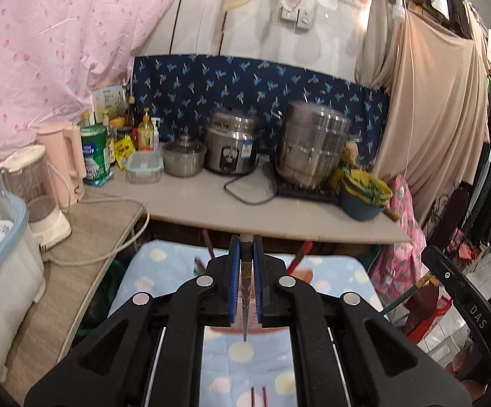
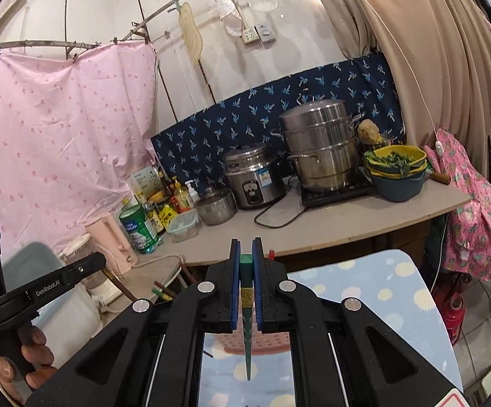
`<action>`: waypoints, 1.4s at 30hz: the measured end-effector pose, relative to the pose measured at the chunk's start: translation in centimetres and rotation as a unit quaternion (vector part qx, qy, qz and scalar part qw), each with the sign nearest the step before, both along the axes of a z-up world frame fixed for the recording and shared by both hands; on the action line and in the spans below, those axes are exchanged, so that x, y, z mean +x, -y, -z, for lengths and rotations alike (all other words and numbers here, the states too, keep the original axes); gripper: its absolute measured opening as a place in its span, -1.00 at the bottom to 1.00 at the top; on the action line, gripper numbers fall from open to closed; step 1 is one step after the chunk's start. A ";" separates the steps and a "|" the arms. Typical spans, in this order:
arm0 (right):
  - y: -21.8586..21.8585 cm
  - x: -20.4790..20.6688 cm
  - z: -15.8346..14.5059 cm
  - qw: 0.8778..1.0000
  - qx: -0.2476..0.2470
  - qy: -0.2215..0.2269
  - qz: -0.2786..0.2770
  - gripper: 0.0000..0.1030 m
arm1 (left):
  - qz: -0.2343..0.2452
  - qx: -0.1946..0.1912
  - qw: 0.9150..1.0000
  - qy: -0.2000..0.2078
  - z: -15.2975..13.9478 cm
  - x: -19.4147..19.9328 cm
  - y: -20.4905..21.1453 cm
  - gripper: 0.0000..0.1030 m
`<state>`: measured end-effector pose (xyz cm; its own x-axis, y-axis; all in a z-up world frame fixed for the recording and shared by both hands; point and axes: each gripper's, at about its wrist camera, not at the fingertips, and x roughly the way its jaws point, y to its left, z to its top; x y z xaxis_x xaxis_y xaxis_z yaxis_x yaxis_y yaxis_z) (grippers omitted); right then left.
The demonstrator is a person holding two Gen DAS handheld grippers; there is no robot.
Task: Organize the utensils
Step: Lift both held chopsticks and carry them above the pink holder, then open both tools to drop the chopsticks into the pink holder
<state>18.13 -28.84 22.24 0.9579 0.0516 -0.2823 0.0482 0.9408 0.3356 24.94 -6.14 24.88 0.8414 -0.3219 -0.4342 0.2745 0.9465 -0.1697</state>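
1. The left claw (image 1: pixel 246 247) is clamped on a dark chopstick (image 1: pixel 246 291), which runs lengthwise between the blue ribbed pads, its thick blunt end poking past the tips and its thin point hanging back toward the camera.
2. The right claw (image 2: pixel 246 249) grips a green chopstick (image 2: pixel 246 305) the same way (square head forward, gold band mid-shaft).
3. Beneath both lies a pale blue cloth with soft dots (image 2: pixel 381 291); more chopsticks (image 1: pixel 258 395) rest on it.
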 end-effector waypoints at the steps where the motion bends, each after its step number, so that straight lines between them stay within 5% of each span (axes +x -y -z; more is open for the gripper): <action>1: 0.2 0.6 -0.7 1.000 0.002 0.008 0.002 -0.87 | -0.003 -0.005 1.000 0.006 -0.7 0.6 0.1 -0.86; 13: 0.5 7.7 -4.6 0.998 0.006 0.057 0.018 -0.87 | -0.020 -0.012 0.999 0.043 -3.2 5.9 1.5 -0.86; 25: 0.2 13.1 2.1 1.000 -0.001 -0.015 0.015 -0.87 | -0.023 0.007 1.000 -0.007 2.1 10.2 2.1 -0.86; 37: -0.4 15.0 5.6 0.998 -0.009 -0.055 0.008 -0.85 | -0.028 0.021 0.999 -0.035 5.5 11.6 2.7 -0.86; 42: -0.5 14.3 6.0 0.998 -0.013 -0.053 0.011 -0.46 | -0.034 0.029 0.998 -0.035 5.9 11.3 2.6 -0.69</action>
